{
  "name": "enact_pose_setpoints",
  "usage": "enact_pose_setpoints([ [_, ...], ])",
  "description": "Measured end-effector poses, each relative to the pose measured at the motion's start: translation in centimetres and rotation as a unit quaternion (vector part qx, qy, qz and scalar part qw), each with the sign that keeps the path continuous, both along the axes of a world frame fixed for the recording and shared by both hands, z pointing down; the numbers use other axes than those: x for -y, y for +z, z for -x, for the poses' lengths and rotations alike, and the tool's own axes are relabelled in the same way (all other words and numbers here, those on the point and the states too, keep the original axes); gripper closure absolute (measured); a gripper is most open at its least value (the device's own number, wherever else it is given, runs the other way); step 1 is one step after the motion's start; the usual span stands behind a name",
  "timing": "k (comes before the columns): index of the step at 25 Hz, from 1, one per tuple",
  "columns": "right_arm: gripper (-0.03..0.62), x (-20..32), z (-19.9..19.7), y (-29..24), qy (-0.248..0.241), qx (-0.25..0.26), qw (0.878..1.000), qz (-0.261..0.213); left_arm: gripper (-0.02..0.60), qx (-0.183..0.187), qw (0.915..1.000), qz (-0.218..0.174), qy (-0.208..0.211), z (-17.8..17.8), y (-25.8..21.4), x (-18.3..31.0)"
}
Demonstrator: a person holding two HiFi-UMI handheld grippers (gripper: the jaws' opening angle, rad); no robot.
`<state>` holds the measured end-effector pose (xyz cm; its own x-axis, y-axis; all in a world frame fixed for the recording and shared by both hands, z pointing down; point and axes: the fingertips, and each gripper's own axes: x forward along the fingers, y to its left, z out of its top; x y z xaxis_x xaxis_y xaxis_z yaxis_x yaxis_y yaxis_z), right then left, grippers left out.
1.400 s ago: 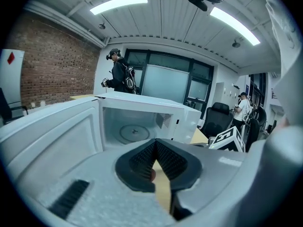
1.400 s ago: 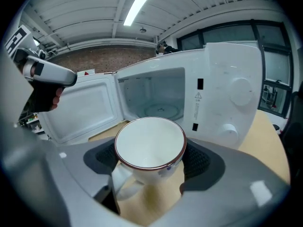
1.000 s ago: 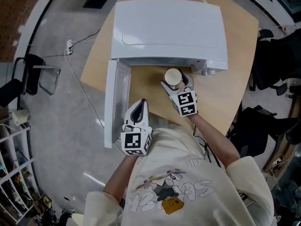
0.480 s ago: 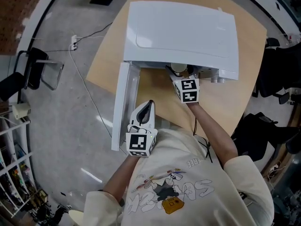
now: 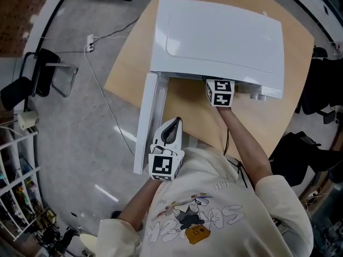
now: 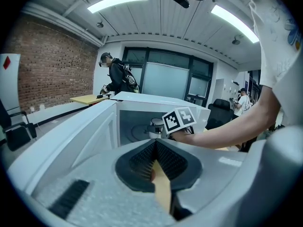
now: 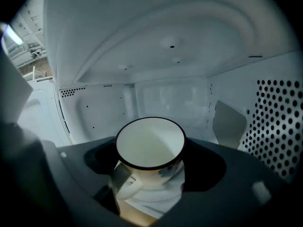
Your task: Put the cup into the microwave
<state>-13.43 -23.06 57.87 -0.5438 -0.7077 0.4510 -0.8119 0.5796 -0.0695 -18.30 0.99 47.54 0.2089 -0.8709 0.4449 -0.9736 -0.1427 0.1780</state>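
Note:
The white microwave point(image 5: 220, 33) stands on the wooden table point(image 5: 131, 74), its door point(image 5: 149, 122) swung open to the left. The cup point(image 7: 150, 148), white enamel with a dark rim and its handle toward me, is held inside the cavity by my right gripper point(image 7: 150, 167), shut on its sides. From above only that gripper's marker cube point(image 5: 220, 92) shows at the opening; the jaws and cup are hidden under the oven's top. In the left gripper view the cup point(image 6: 155, 126) shows just inside the cavity. My left gripper point(image 5: 171, 126) hangs shut and empty by the door's near end.
The cavity's perforated right wall point(image 7: 279, 126) is close beside the cup. A metal-framed chair point(image 5: 40, 79) and a cable point(image 5: 99, 95) are on the floor left of the table. Black office chairs point(image 5: 321, 90) stand at the right. A person point(image 6: 117, 77) stands far behind the microwave.
My right gripper has carried the cup from in front of the opening into the microwave, so the cup no longer shows from above. The left gripper has stayed by the door.

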Motion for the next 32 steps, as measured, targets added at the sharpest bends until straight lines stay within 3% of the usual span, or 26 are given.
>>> enact_pose_setpoints([
  [24,0.151,-2.2,-1.7,-1.7,-0.009,0.018,0.999,-0.026,0.577,-0.008,0.9999,-0.008,0.0,-1.1,-0.2,0.2],
  [29,0.19,-5.8,-2.5,-2.8,-0.028,0.024,0.999,-0.021,0.577,-0.015,0.9998,-0.013,0.001,-2.0,-0.2,0.5],
  [32,0.284,-8.0,-3.5,-3.8,-0.034,0.031,0.999,-0.021,0.578,-0.02,0.9996,-0.017,0.01,-3.0,-0.2,1.2],
])
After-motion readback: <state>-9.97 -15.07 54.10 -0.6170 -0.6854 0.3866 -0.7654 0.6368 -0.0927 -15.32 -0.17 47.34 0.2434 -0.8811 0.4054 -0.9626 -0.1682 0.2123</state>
